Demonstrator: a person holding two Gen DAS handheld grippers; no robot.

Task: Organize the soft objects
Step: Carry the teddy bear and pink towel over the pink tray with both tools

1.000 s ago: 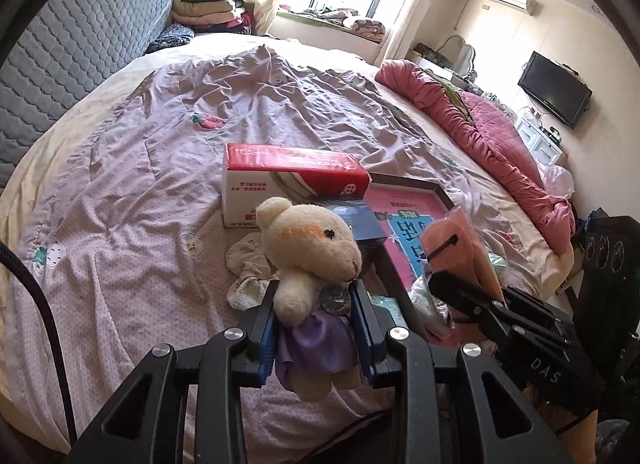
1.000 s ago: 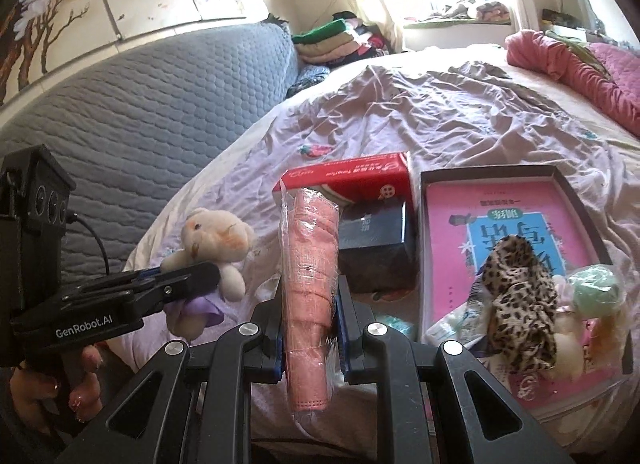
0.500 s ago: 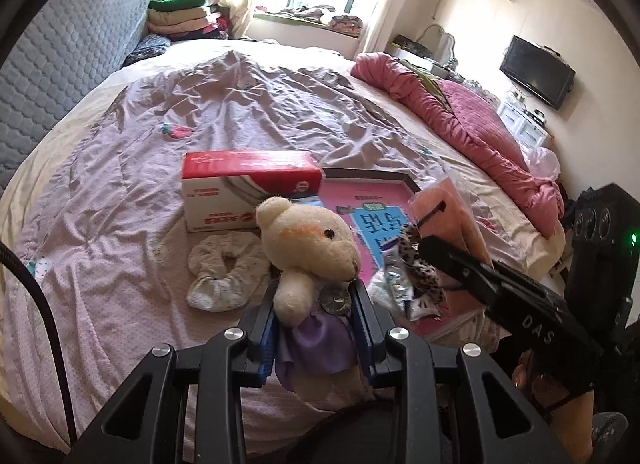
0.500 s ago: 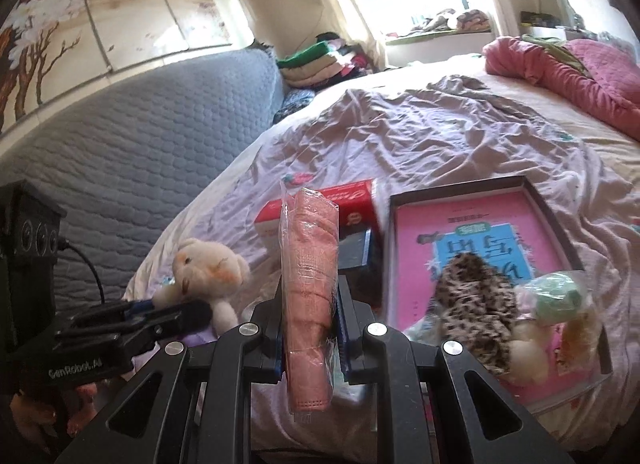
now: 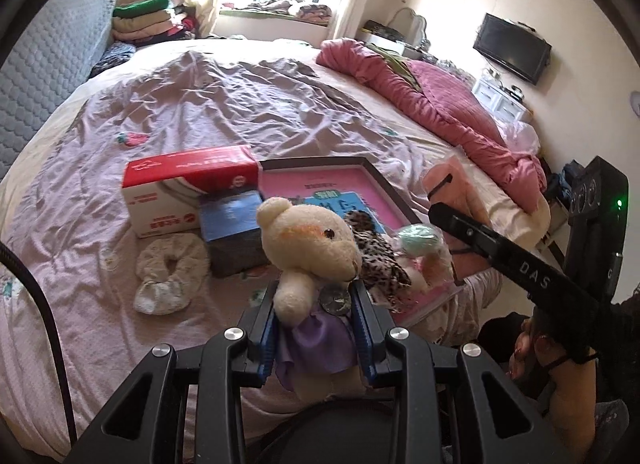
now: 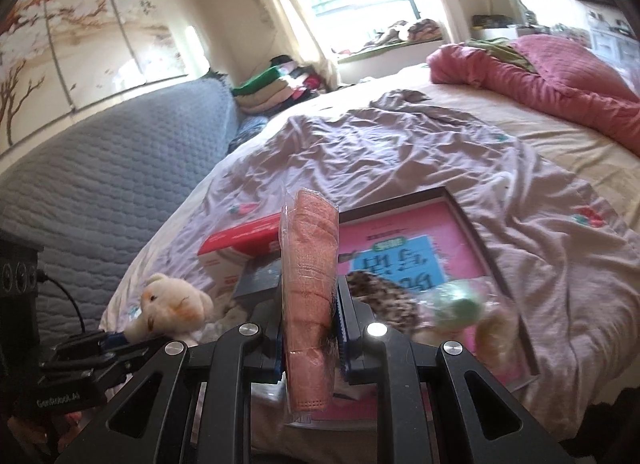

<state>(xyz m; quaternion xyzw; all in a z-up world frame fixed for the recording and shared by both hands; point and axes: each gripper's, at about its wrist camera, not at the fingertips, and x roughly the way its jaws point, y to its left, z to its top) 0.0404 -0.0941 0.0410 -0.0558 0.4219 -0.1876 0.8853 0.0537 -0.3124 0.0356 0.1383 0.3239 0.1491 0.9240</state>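
Observation:
My left gripper is shut on a cream teddy bear in a purple skirt, held above the bed's near edge. My right gripper is shut on a pink towel in a clear bag, held upright; the towel also shows in the left wrist view. A dark-framed tray with a pink bottom lies on the bed. It holds a leopard scrunchie and a bagged green ball. A cream scrunchie lies on the sheet to the left.
A red-and-white box and a dark box with a blue lid stand left of the tray. A pink quilt lies along the bed's right side. A grey padded headboard is at left. Folded clothes are stacked far back.
Both grippers have drawn back and up from the bed with their loads still held. The tray, boxes and scrunchies look farther off, and the cream scrunchie has come fully into view.

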